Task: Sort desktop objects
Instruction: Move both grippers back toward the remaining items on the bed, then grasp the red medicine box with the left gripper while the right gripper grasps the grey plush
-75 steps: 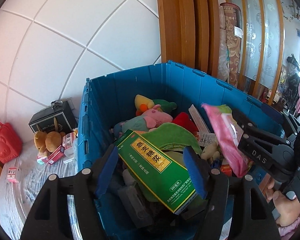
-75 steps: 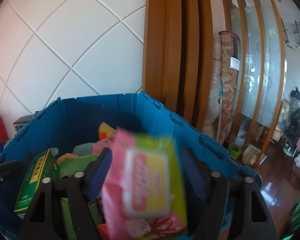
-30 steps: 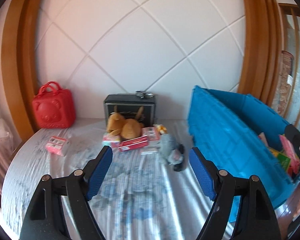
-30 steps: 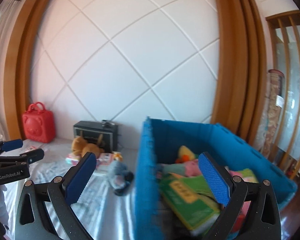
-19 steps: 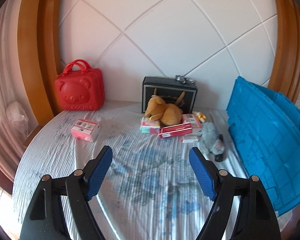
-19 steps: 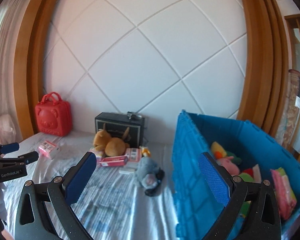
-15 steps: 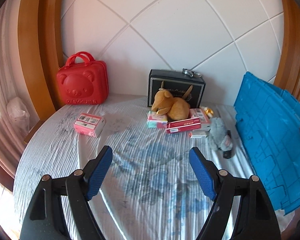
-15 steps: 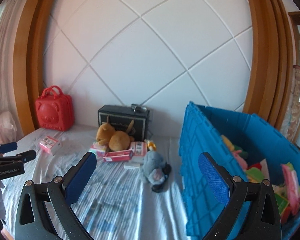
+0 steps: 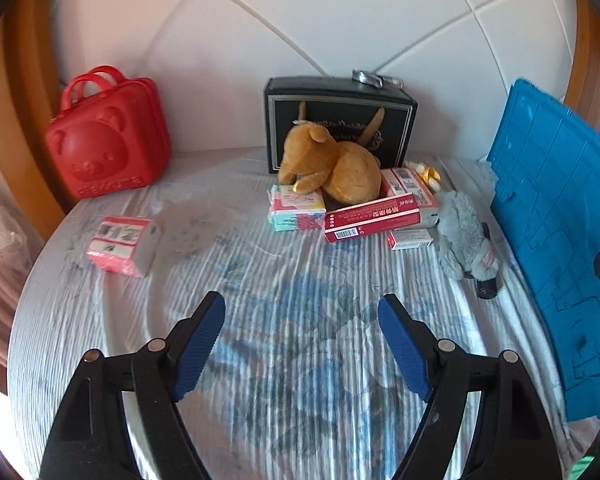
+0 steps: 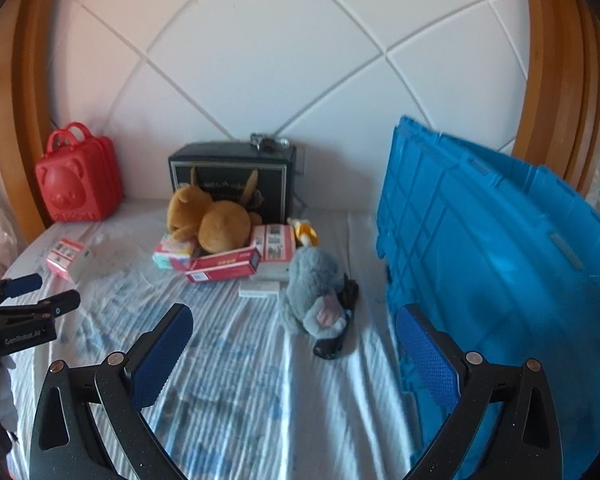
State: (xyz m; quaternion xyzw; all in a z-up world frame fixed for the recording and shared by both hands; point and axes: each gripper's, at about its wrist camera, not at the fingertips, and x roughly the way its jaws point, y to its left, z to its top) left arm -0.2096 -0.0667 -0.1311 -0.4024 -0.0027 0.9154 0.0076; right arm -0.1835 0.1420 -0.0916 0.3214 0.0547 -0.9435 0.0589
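Now both grippers are empty and their fingers stand wide apart above the striped cloth: the left gripper at the bottom centre of its view, the right gripper at the bottom of its own. The things to sort lie in a group at the centre of both frames: a brown plush toy leaning on a red carton, a small tissue pack touching it on the left, and a grey plush toy just beside the blue crate at the right side. A pink box lies alone in the left middle, well apart from the group. I think the step is to reach for the next object. The grey plush is probably the best choice for the right gripper, because nothing rests on it; the fingers should close around its thick body. The pink box suits the left gripper, taken across its narrow sides.
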